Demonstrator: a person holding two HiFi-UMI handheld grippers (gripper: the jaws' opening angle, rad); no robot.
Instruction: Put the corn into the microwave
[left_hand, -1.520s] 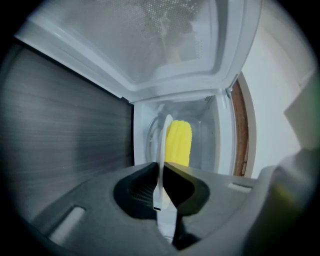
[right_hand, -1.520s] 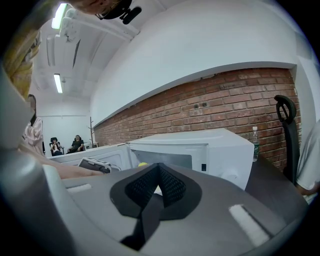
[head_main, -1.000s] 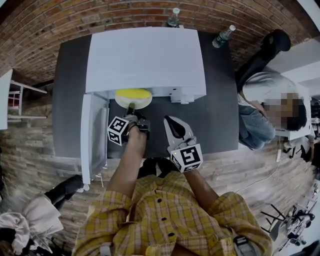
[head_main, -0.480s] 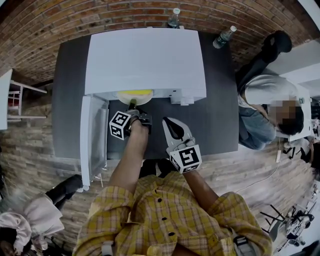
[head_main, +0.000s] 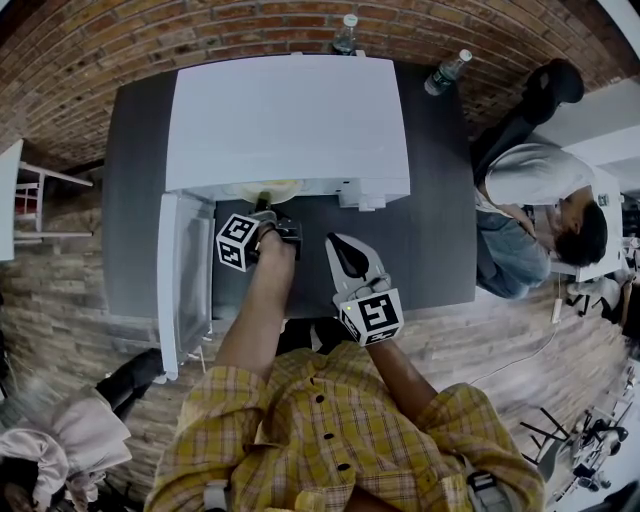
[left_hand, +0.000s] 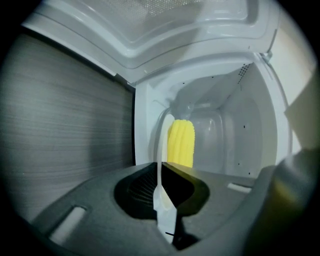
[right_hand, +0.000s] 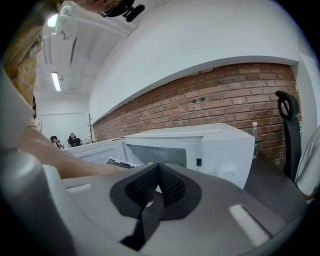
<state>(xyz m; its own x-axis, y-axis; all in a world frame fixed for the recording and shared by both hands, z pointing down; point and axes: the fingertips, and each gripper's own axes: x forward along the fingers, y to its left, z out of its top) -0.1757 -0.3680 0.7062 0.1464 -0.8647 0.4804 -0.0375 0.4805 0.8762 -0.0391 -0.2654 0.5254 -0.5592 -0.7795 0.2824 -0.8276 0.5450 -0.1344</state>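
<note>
A white microwave (head_main: 290, 120) stands on the dark table (head_main: 440, 230) with its door (head_main: 185, 270) swung open to the left. My left gripper (head_main: 263, 205) reaches into the opening, shut on the rim of a white plate (left_hand: 161, 200). A yellow corn cob (left_hand: 181, 142) lies on that plate, inside the white cavity. From the head view only a sliver of the plate (head_main: 262, 189) shows under the microwave's top edge. My right gripper (head_main: 337, 245) hovers over the table in front of the microwave (right_hand: 210, 145), jaws together with nothing between them.
Two water bottles (head_main: 347, 35) (head_main: 448, 70) stand behind the microwave by the brick wall. A person (head_main: 530, 210) sits at the table's right end beside a black chair (head_main: 545, 85). A white chair (head_main: 20, 200) stands to the left of the table.
My left gripper has pushed forward, carrying the plate and corn deeper into the microwave; far less yellow shows from above. The right gripper has stayed put.
</note>
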